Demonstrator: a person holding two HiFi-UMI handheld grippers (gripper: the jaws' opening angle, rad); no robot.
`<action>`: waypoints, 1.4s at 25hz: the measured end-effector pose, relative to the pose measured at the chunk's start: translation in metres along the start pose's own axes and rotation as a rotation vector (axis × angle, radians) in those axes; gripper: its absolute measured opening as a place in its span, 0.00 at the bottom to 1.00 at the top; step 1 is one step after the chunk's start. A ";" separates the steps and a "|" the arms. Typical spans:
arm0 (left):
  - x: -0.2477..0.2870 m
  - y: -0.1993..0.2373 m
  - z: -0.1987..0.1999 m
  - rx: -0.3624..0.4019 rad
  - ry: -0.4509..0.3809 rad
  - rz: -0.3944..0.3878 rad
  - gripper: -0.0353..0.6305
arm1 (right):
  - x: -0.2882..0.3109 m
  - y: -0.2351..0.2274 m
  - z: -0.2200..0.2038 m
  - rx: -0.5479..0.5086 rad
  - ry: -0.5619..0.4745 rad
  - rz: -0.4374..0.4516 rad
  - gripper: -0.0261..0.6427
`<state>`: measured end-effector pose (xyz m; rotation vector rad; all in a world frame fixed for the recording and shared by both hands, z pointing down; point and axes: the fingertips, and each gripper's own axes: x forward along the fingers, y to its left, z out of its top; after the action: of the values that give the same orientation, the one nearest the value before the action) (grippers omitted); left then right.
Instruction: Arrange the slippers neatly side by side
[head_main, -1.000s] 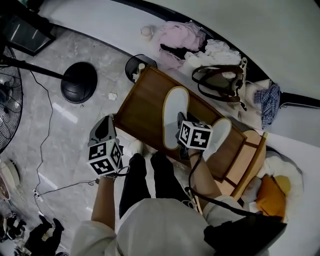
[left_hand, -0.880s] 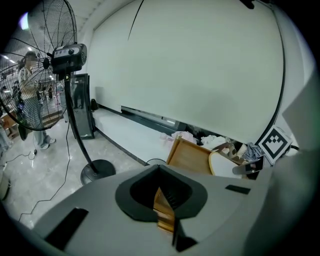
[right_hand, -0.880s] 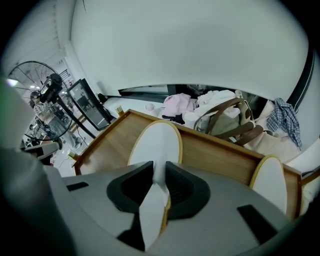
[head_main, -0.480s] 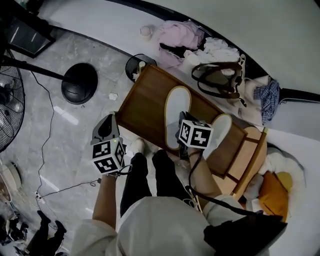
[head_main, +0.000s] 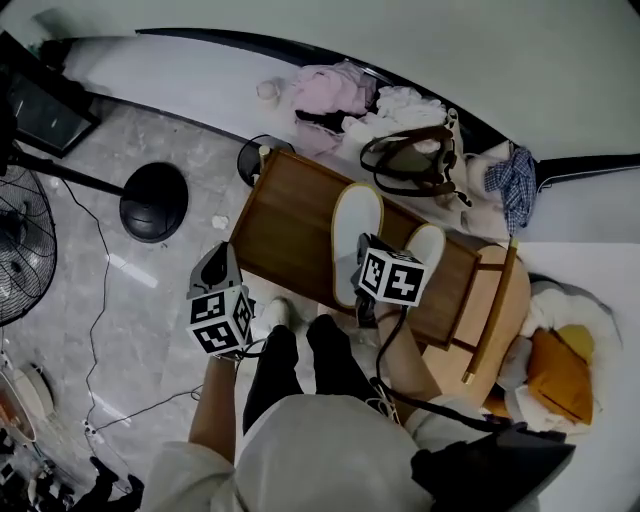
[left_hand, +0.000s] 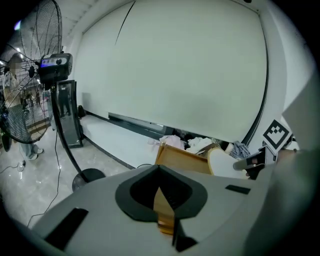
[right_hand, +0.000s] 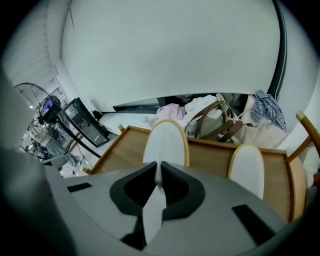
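Both white slippers were seen on the wooden table (head_main: 285, 215), set lengthwise across it and apart from each other. The first slipper (head_main: 355, 225), at the table's middle, was clamped at its heel edge by the right gripper (right_hand: 158, 172), whose jaws had just been closing on the white rim. The second slipper (head_main: 428, 248) was seen toward the table's right end. The left gripper (left_hand: 159, 175) was held off the table's near-left corner, its jaws pressed together on nothing.

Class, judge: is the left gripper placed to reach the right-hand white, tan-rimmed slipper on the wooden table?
Probably not: the left gripper hangs off the wooden table's near-left corner, and the right gripper, jaws just closing on the other white slipper, stands between it and the right-hand slipper.
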<state>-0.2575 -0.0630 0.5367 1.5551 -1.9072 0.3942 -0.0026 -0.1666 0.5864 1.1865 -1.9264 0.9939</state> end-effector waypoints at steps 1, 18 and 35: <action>0.000 -0.003 0.003 0.008 -0.003 -0.008 0.08 | -0.004 -0.002 0.001 0.014 -0.007 -0.004 0.11; 0.020 -0.065 0.019 0.133 0.024 -0.137 0.08 | -0.031 -0.056 -0.009 0.229 -0.075 -0.077 0.11; 0.050 -0.105 0.002 0.197 0.104 -0.184 0.08 | -0.011 -0.085 -0.025 0.375 -0.052 -0.067 0.11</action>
<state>-0.1626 -0.1289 0.5506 1.7843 -1.6710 0.5838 0.0835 -0.1666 0.6116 1.4861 -1.7733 1.3395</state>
